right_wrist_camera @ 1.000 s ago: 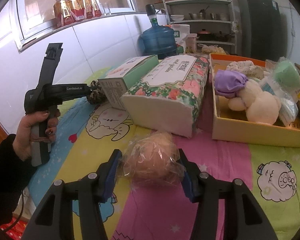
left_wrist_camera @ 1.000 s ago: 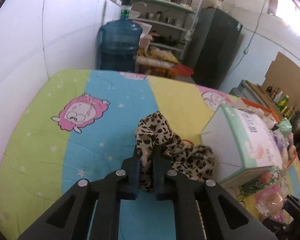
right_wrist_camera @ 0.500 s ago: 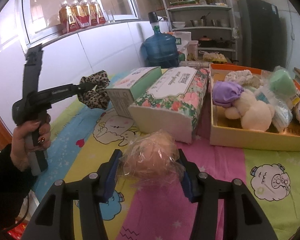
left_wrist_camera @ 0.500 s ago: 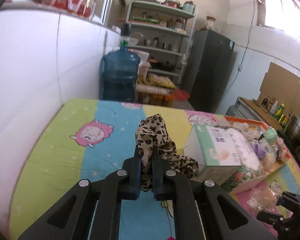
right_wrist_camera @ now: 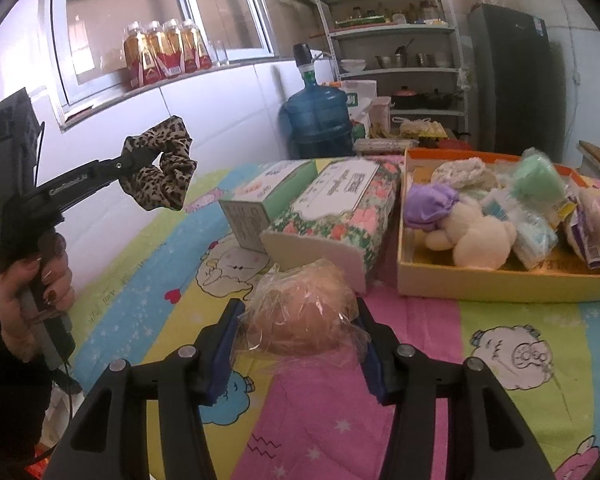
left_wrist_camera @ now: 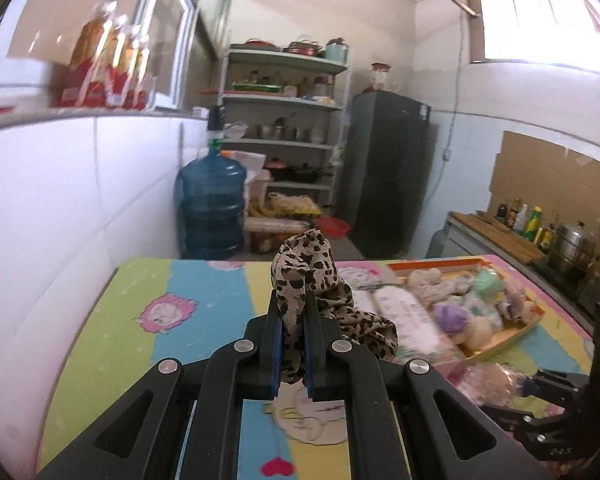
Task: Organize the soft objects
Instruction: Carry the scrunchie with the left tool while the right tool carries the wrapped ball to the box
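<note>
Above the quilted surface (right_wrist_camera: 520,364), the left tool (left_wrist_camera: 293,312) grips a leopard scrunchie (right_wrist_camera: 162,168) aloft. Nearer, the right tool (right_wrist_camera: 298,326) brackets a wrapped soft bundle (right_wrist_camera: 300,316), grip uncertain. Several soft toys already fill the far-right tray (right_wrist_camera: 480,280); both items remain.

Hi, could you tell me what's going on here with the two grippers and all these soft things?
A person is sorting soft items on a colourful quilt. The left gripper is shut on a leopard-print scrunchie, held up in the air above the quilt. The right gripper sits with its fingers on either side of a plastic-wrapped peach-coloured soft ball on the quilt. An orange-rimmed box to the right already holds plush toys and other soft things.
</note>
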`<state>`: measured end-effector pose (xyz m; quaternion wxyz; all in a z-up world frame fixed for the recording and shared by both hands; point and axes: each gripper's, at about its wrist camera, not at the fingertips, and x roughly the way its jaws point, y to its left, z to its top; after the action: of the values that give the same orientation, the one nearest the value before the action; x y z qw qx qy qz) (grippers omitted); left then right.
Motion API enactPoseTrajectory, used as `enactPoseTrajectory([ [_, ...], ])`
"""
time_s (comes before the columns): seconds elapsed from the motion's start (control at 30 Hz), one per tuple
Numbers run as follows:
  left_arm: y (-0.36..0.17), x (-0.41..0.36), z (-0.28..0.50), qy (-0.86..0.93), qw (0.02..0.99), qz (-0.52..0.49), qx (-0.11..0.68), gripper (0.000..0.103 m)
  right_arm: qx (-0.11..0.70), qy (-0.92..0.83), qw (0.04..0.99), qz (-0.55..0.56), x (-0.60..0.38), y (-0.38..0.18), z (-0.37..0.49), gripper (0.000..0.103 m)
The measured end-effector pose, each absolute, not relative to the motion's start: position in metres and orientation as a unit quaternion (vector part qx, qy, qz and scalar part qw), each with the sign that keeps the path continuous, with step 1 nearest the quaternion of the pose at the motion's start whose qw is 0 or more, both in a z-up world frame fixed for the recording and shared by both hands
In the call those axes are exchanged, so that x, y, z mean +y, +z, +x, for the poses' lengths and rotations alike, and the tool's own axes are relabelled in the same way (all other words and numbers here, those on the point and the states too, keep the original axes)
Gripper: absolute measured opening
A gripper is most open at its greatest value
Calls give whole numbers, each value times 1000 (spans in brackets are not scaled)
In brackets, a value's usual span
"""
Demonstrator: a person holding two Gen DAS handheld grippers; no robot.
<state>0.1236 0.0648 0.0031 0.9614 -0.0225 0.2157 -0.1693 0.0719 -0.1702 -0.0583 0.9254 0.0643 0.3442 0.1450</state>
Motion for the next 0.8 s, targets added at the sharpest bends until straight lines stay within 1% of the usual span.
enactPoseTrajectory([
  [0.37,22,-5,111,-245,949,-17,200,8,303,103,943,88,-217,-33,62,53],
  [0.8,28,-85,114,-287,935,-7,206,8,274,59,954,105,-283,-18,58,53],
])
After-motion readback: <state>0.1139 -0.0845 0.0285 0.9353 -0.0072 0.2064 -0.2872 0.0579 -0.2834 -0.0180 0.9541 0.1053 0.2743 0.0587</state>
